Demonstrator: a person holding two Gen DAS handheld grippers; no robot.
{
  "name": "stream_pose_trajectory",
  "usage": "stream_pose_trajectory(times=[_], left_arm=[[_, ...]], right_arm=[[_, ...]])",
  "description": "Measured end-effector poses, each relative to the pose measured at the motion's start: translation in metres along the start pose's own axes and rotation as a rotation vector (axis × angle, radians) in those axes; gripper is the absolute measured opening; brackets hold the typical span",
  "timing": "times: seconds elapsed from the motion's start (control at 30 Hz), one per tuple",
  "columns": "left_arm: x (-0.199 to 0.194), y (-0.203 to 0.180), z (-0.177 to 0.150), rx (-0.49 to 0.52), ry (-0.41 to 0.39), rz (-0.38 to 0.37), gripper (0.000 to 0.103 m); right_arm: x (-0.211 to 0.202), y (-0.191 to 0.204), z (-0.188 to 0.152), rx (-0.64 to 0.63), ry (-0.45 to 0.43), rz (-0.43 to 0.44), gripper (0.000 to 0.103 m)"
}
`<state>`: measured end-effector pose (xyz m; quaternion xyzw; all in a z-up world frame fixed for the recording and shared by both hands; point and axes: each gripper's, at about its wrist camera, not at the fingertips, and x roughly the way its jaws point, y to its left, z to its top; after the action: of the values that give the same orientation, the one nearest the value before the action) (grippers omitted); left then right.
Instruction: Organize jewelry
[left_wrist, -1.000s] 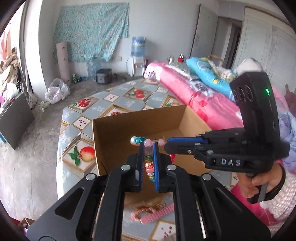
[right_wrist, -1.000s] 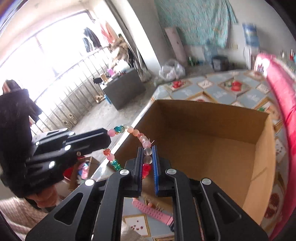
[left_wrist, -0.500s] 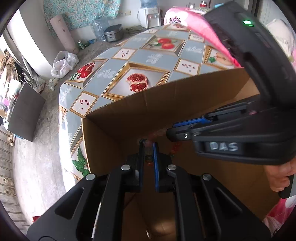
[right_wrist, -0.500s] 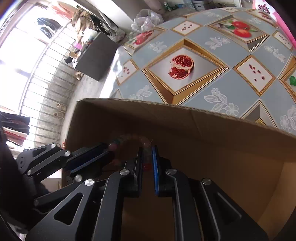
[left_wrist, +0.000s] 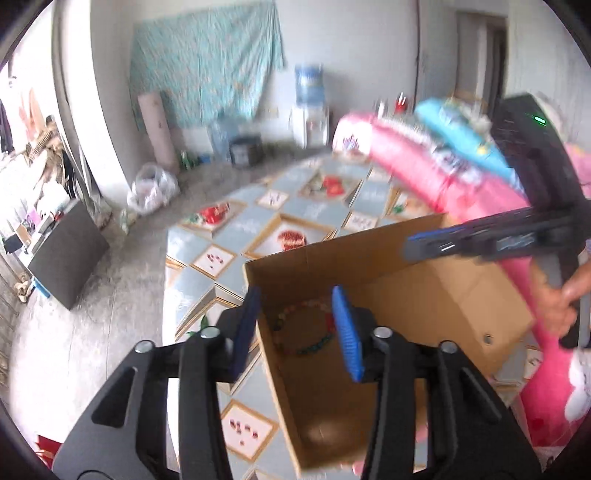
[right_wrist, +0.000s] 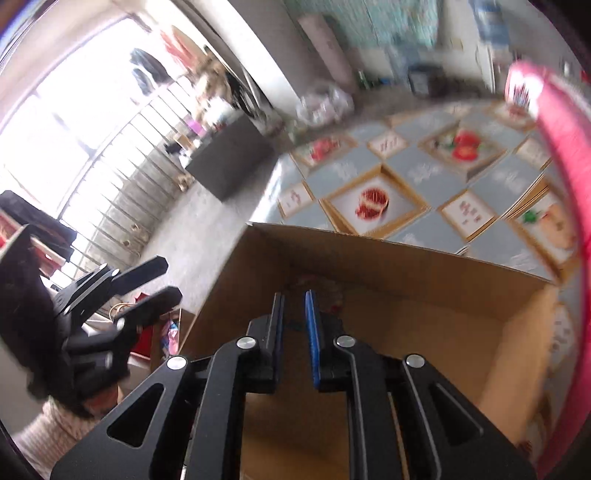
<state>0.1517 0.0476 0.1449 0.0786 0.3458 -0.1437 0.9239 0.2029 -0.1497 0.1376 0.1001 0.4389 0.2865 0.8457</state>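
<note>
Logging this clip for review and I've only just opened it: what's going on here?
A person holds a gripper in each hand over an open cardboard box on a tiled table. A beaded necklace lies loose on the box floor, gripped by neither. The left gripper has its jaws opening above the box's near corner, with nothing pinched between them. The right gripper is also opening over the box, its pads apart and empty. Both views are motion-blurred.

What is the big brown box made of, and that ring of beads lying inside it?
The box looks like plain corrugated cardboard: matte brown, with creased corners and thin raw edges. The bead string looks like glass or plastic: small round pink, red and teal beads. The picture is too blurred to tell which.
</note>
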Motion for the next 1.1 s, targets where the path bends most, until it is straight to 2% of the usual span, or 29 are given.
stream_pose_trajectory(times=[0.03,0.13,0.17,0.23,0.3,0.37,0.47,0.57,0.7,0.77,0.9,1.1], left_arm=[[-0.019,0.001,-0.011,-0.01,-0.031,-0.008,0.045],[-0.057,0.001,-0.045,-0.028,-0.086,-0.046,0.051],[-0.066,-0.001,-0.059,-0.031,-0.092,-0.049,0.051],[-0.075,-0.005,-0.087,-0.046,-0.088,-0.059,0.051],[-0.075,-0.013,-0.117,-0.077,-0.052,-0.105,0.052],[-0.065,-0.024,-0.139,-0.094,-0.027,-0.114,0.052],[-0.039,-0.049,-0.164,-0.087,0.04,-0.109,0.052],[-0.014,-0.078,-0.177,-0.035,0.073,-0.082,0.052],[0.009,-0.104,-0.182,0.045,0.064,-0.06,0.051],[0.021,-0.114,-0.185,0.077,0.066,-0.044,0.044],[0.04,-0.123,-0.189,0.096,0.095,-0.059,0.027],[0.048,-0.129,-0.193,0.139,0.085,-0.04,0.022]], right_arm=[[-0.027,0.005,-0.015,-0.027,-0.051,-0.01,0.029],[-0.084,0.014,-0.066,-0.074,-0.15,-0.032,0.035],[-0.093,0.012,-0.082,-0.075,-0.165,-0.033,0.037],[-0.105,0.009,-0.116,-0.066,-0.188,-0.023,0.048],[-0.102,0.005,-0.153,-0.036,-0.18,-0.012,0.054],[-0.083,-0.002,-0.187,0.001,-0.141,-0.026,0.056],[-0.048,-0.011,-0.217,0.029,-0.055,-0.072,0.056],[-0.017,-0.005,-0.229,-0.076,0.008,-0.167,0.056],[-0.004,0.012,-0.222,-0.233,0.025,-0.211,0.059],[0.004,0.016,-0.216,-0.286,0.041,-0.232,0.06],[0.021,0.022,-0.209,-0.376,0.095,-0.217,0.061],[0.041,0.024,-0.208,-0.469,0.193,-0.237,0.061]])
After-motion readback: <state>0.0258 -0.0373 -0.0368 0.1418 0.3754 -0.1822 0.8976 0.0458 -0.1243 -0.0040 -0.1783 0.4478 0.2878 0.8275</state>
